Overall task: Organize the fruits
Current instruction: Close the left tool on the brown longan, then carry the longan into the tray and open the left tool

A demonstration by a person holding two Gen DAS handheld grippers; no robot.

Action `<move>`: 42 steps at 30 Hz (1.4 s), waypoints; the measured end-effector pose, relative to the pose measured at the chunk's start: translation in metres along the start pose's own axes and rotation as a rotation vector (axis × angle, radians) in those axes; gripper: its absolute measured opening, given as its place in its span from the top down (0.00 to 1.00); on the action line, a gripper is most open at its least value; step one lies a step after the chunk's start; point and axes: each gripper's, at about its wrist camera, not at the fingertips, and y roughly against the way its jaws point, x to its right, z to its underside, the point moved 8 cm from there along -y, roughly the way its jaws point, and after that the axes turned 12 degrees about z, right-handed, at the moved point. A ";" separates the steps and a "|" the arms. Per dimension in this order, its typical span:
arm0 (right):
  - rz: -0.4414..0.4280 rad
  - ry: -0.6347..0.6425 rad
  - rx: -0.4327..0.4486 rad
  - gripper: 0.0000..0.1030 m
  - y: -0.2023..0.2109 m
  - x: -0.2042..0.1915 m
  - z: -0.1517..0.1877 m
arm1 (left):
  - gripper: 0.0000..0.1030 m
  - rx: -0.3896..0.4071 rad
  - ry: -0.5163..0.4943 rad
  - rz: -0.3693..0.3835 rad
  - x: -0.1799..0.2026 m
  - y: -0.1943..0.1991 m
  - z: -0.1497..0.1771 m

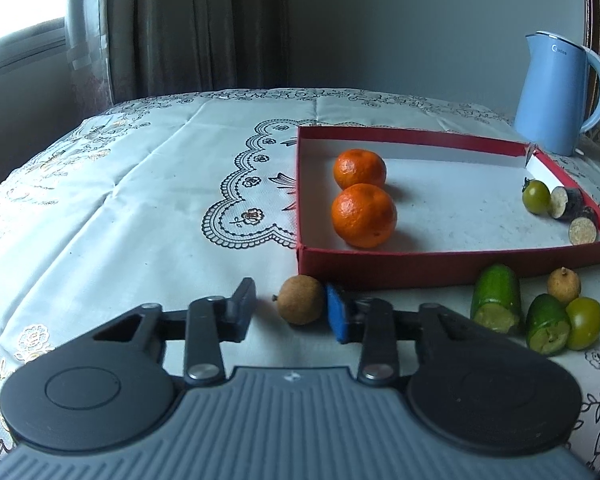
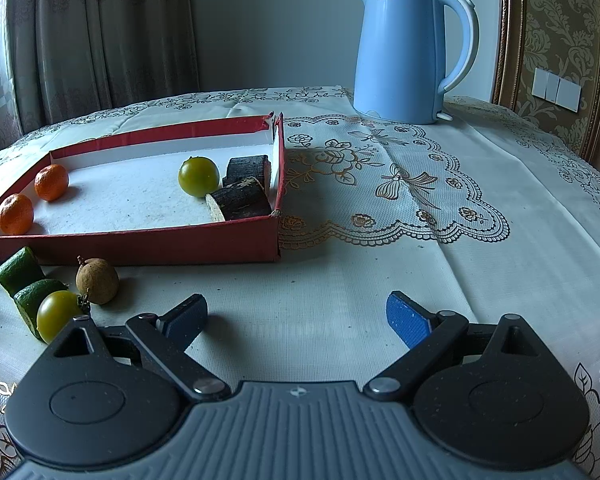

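Left gripper (image 1: 290, 312): fingers apart around a longan (image 1: 301, 299) on the surface, right pad touching it, not yet clamped. Beyond them, the box (image 1: 420, 266) already holds two oranges (image 1: 363, 214), a green tomato (image 1: 536, 196) and dark cut pieces (image 1: 568, 202). Right of the fingers, cucumber pieces (image 1: 496, 298), another longan (image 1: 564, 285) and a tomato (image 1: 585, 322) remain outside (roughly half left). Right gripper (image 2: 296, 318): fingers wide apart, empty.
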 end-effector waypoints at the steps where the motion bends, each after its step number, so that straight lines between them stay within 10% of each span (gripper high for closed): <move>1: 0.000 0.000 0.000 0.06 0.000 0.000 0.000 | 0.68 0.001 0.001 0.002 0.000 0.000 0.000; 42: 0.000 -0.001 -0.002 0.05 0.000 0.000 0.000 | 0.76 0.067 -0.017 0.109 0.038 0.016 -0.036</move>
